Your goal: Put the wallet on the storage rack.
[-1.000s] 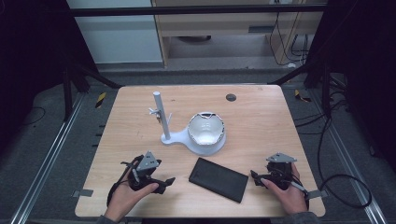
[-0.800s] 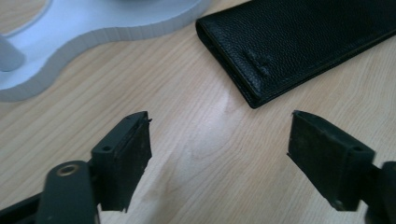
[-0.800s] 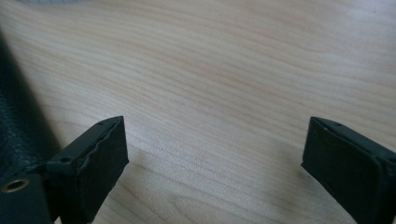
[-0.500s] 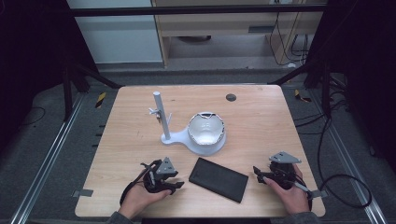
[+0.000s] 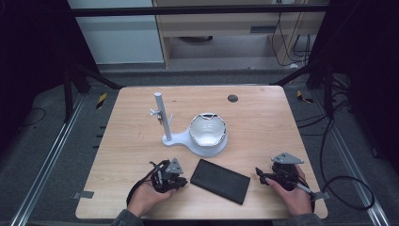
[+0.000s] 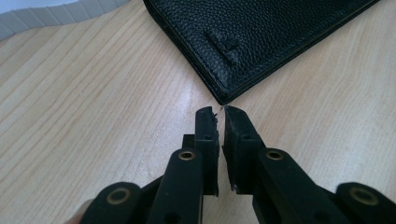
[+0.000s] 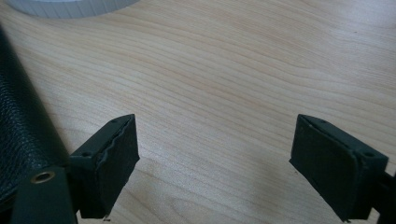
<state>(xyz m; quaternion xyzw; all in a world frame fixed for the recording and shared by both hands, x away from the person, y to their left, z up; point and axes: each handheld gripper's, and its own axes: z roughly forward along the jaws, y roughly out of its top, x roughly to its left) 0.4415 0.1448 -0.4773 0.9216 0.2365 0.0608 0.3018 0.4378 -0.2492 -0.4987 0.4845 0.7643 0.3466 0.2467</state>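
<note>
A light wooden bench (image 5: pixel 263 113) seen from above, with a person's two hands entering from the near edge.

At the left, the left gripper (image 5: pixel 181 181) rests low on the bench in the person's left hand (image 5: pixel 146 197). Over the last second it has slid rightward, from well apart to just beside the left corner of a flat black leather wallet (image 5: pixel 219 181). In the left gripper view its two black jaws are pressed almost together, holding nothing, with their tips right at the wallet's nearest corner (image 6: pixel 224 95); whether they touch it is too close to tell.

Behind, toward the middle of the bench, stands a white stand (image 5: pixel 162 117) with an upright post, and beside it on the same base a white bowl-shaped dish (image 5: pixel 208 133). Neither has moved.

The wallet lies flat in the near centre, angled, between the two grippers.

At the right, the right gripper (image 5: pixel 261 176) is held in the right hand (image 5: pixel 291 195), barely shifted, jaws spread wide over bare wood, the wallet's edge (image 7: pixel 18 116) just beside its left jaw.

Judging from this, the work is on the wallet: the left approach looks finished, likely to nudge or pry the corner, and no grasp has begun.
</note>
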